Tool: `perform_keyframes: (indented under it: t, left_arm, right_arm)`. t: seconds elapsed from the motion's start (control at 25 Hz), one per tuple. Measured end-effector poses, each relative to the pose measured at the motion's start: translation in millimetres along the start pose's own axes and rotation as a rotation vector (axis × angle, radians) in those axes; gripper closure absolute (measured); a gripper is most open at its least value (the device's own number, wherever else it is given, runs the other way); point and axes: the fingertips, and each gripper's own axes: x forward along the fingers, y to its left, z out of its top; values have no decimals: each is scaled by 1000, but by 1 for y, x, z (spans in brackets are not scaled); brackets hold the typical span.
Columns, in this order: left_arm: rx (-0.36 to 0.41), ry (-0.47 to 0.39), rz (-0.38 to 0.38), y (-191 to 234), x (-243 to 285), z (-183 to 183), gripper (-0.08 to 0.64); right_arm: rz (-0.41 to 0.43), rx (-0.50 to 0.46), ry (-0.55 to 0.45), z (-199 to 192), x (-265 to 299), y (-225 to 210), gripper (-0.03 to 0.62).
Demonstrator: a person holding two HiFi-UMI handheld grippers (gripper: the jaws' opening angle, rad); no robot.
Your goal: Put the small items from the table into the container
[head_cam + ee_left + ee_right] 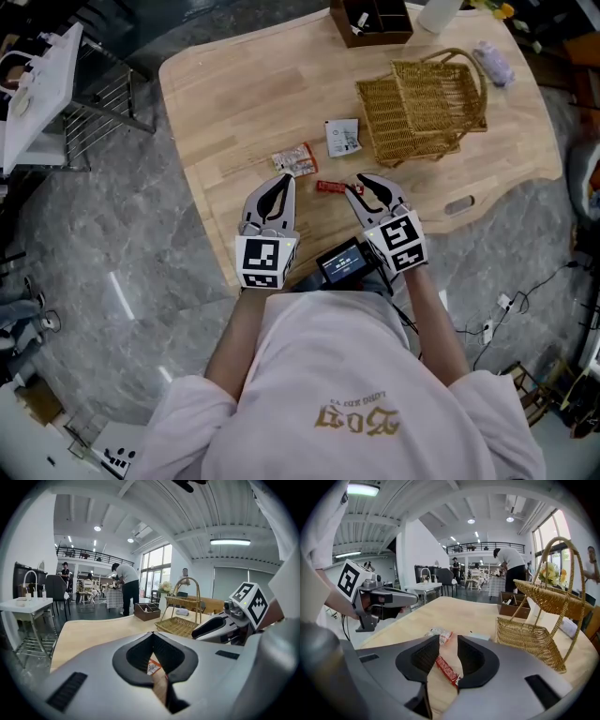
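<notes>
A woven wicker basket (422,108) with a hoop handle stands on the wooden table (234,84) at the right. Near the front edge lie a crinkled snack packet (294,159), a white sachet (343,137) and a thin red bar (329,187). My left gripper (284,178) is shut and empty, its tips just short of the snack packet (152,667). My right gripper (448,639) is open; the red bar (446,667) lies on the table between and below its jaws, untouched. In the head view the right gripper (359,185) sits just right of the bar.
A brown divided box (371,21) and a white bottle (439,13) stand at the table's far edge. A lilac wrapped item (493,62) lies right of the basket. A white wire rack (42,94) stands on the floor to the left. People stand far behind.
</notes>
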Motion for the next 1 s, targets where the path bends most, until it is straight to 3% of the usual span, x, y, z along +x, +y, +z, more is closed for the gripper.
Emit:
perform_keyframes:
  t: [0.28,0.56,1.0]
  left_arm:
    - [-3,36,-17,-4,2,-18,552]
    - [20,87,-35,-5,5,-35,551]
    - [-1,128,-52,-6,9,-51,552]
  right_arm:
    - [67,-51,120,-30,19,13,453]
    - [53,-50,151,-40,29,9,452]
    - [98,-103,242,-59,47,15,436]
